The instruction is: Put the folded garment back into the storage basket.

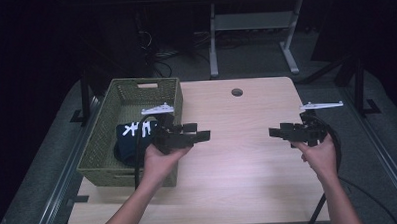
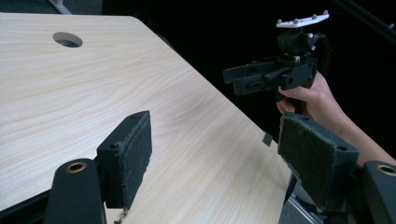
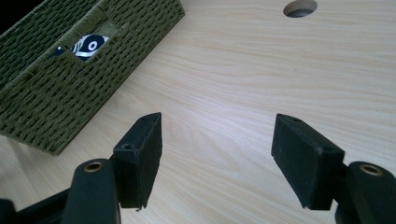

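Note:
A green woven basket (image 1: 101,140) stands on the left part of the light wooden table (image 1: 238,160). In it lies a dark navy cloth item with white print (image 1: 132,132), which also shows through the basket's (image 3: 60,88) handle slot as a navy item (image 3: 86,44). My left gripper (image 1: 199,132) hovers just right of the basket, open, pointing right. My right gripper (image 1: 275,131) hovers at the table's right side, open, pointing left toward it. In the left gripper view my own jaws (image 2: 219,158) stand wide apart with nothing between, and the right gripper (image 2: 233,80) shows beyond. The right gripper's jaws (image 3: 217,149) are empty too.
A round cable hole (image 1: 237,92) sits near the table's far edge. Beyond the table stand a grey desk frame (image 1: 254,35) and cables on the floor. Metal rails run along both sides of the table.

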The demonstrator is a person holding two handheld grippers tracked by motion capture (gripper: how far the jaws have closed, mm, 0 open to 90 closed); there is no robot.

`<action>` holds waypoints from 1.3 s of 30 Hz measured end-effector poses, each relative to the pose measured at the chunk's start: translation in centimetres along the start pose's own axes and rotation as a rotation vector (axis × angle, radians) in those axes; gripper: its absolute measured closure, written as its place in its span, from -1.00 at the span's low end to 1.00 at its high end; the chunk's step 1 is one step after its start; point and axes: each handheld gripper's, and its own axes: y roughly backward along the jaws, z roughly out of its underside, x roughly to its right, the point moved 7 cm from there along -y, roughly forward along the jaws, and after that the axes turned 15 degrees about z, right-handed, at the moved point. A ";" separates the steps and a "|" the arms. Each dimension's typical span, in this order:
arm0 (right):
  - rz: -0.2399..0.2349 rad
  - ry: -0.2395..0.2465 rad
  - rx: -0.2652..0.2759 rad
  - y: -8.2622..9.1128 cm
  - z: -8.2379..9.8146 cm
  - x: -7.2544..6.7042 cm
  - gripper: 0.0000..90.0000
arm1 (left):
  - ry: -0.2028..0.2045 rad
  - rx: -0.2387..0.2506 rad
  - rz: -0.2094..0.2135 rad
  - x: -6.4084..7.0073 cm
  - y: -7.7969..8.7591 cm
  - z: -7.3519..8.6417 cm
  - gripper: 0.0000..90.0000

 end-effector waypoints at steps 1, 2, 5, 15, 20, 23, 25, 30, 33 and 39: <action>0.004 -0.002 0.000 0.0 0.1 0.1 -0.26 | 0.002 0.002 0.002 0.1 -0.1 0.1 -0.43; 0.007 -0.004 0.000 0.1 0.2 0.3 -0.26 | 0.001 0.001 0.006 0.1 -0.2 0.1 -0.43; 0.019 -0.004 -0.004 0.2 0.6 0.7 -0.26 | 0.001 -0.002 0.010 0.3 -0.5 0.2 -0.43; 0.041 -0.026 -0.011 0.5 2.1 2.1 -0.27 | -0.009 -0.027 0.022 0.7 -2.0 1.0 -0.43; 0.056 -0.040 -0.014 0.7 3.1 2.9 -0.28 | -0.012 -0.035 0.028 0.9 -2.6 1.4 -0.43; 0.067 -0.038 -0.016 0.9 3.7 3.2 -0.28 | -0.018 -0.037 0.028 1.0 -3.0 1.7 -0.43; 0.073 -0.043 -0.020 1.1 4.1 3.5 -0.28 | -0.020 -0.045 0.029 1.1 -3.2 2.1 -0.43; 0.089 -0.051 -0.020 1.5 5.2 4.2 -0.29 | -0.032 -0.055 0.031 1.3 -3.5 2.8 -0.43; 0.103 -0.046 -0.021 1.7 6.2 4.5 -0.30 | -0.047 -0.070 0.035 1.6 -3.9 3.5 -0.43; 0.118 -0.032 0.009 3.0 8.6 3.8 -0.36 | -0.045 -0.050 0.085 2.9 -4.6 5.3 -0.44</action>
